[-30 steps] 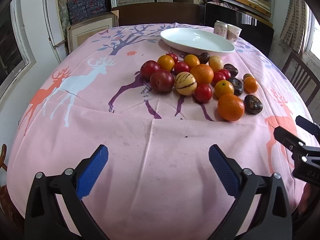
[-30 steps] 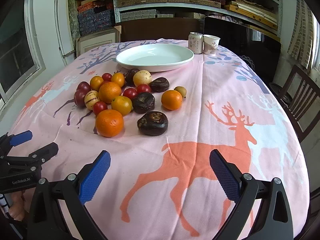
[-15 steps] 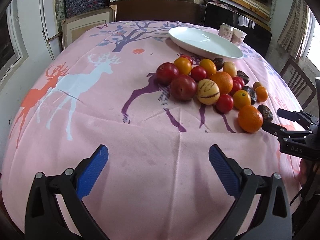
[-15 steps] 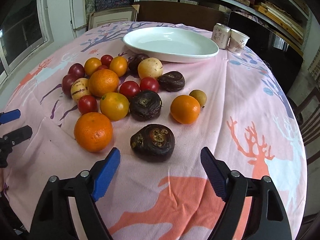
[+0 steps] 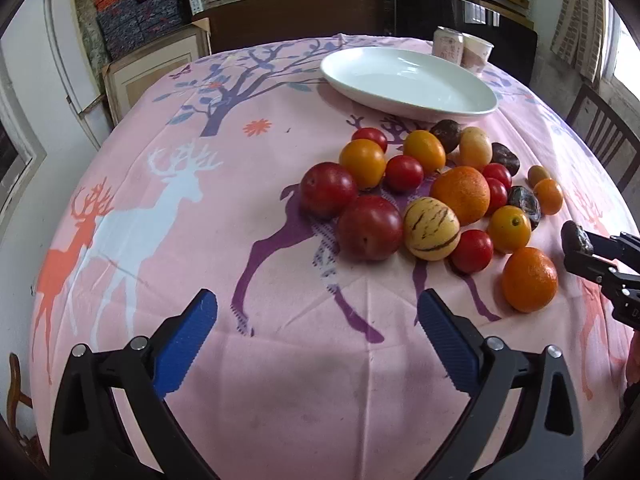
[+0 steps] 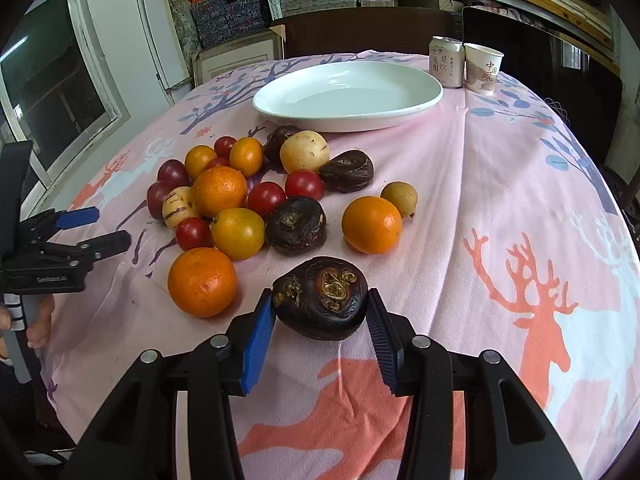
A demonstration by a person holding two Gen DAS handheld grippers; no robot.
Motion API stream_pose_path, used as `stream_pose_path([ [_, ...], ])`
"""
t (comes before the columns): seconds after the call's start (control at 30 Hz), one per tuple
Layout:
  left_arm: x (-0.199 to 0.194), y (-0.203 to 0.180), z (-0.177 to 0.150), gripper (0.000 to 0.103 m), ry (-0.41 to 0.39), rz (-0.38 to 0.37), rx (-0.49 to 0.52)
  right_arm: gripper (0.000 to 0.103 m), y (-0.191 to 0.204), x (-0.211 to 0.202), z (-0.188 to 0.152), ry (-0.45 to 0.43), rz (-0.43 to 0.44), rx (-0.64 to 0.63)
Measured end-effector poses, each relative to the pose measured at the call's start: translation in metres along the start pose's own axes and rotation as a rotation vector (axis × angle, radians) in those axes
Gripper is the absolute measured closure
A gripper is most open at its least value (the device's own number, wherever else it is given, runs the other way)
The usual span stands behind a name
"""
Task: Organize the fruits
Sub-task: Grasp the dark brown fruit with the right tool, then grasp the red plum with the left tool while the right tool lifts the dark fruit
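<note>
Right tongs [image 6: 320,320] now around dark water chestnut [image 6: 322,304]; white plate [image 6: 348,120] bare.

From the left wrist we look forward and down across the counter [image 5: 168,216], the fruit pile [image 5: 432,192] ahead to the right. From the right wrist we sit closer, low over the pile's near edge. Both views share the pile, the white plate [image 6: 348,94] and the far shelves.

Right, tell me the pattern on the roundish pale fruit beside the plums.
Creamy yellow with dark purple stripes; clearest in the left wrist view.
</note>
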State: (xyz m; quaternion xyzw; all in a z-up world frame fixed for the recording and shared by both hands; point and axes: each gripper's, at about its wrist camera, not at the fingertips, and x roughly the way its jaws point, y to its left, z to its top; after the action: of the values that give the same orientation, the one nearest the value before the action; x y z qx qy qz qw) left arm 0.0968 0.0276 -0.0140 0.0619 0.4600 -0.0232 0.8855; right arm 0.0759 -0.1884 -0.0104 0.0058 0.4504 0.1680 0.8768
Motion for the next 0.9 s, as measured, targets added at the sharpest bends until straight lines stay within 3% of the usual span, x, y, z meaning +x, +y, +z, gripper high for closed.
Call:
stream_pose_path([
  [0.07,0.007,-0.009,0.005,0.013,0.006,-0.020,0.029,0.056,-0.002,-0.005,-0.003,-0.005,0.014,0.009],
  [0.13,0.018,-0.014,0.010,0.042,0.030,-0.044,0.047,0.056,-0.004,-0.009,-0.005,-0.008,0.019,0.016],
  [0.4,0.039,-0.018,0.026,0.042,0.053,-0.067,0.046,0.056,-0.001,-0.015,-0.003,-0.017,0.038,0.000],
  [0.47,0.041,-0.018,0.028,0.049,0.053,-0.096,0.032,0.056,0.002,-0.014,-0.001,-0.015,0.042,-0.005],
  [0.53,0.040,-0.017,0.029,0.063,0.034,-0.134,0.013,0.056,0.005,-0.013,0.001,-0.013,0.046,-0.011],
  [0.63,0.039,-0.017,0.028,0.064,0.032,-0.144,-0.007,0.056,0.008,-0.013,0.005,-0.014,0.047,-0.021],
  [0.77,0.019,-0.014,0.022,0.064,0.034,-0.205,-0.002,0.056,0.007,-0.025,0.013,-0.055,0.046,-0.037],
  [0.9,-0.013,-0.011,0.046,0.064,-0.053,-0.236,-0.003,0.056,0.007,-0.038,0.042,-0.122,0.044,-0.071],
])
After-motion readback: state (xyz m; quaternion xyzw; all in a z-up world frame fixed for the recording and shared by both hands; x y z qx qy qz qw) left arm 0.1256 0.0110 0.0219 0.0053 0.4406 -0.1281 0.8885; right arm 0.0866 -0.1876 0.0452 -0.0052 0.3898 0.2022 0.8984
